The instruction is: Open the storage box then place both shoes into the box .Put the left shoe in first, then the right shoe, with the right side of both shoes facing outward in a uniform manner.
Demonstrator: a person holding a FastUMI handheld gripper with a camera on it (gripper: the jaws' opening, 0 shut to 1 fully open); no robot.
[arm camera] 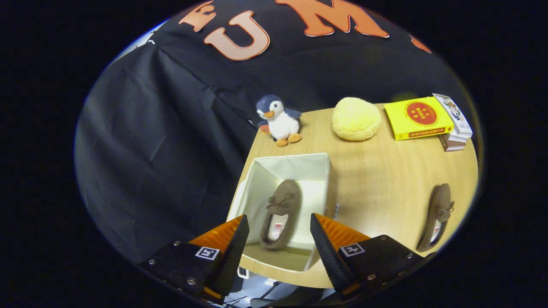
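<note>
Gripper (278,239) spread wide and empty above open white fabric storage box (319,164) holding one brown suede moccasin (280,214); second moccasin (437,216) well right on wooden table (385,171), liable to wrong-facing placement if grasped askew.

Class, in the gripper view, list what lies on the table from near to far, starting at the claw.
Open claw → shoe lying in the box → penguin. Off to the side: second shoe on the table, then yellow cushion, then books.
</note>
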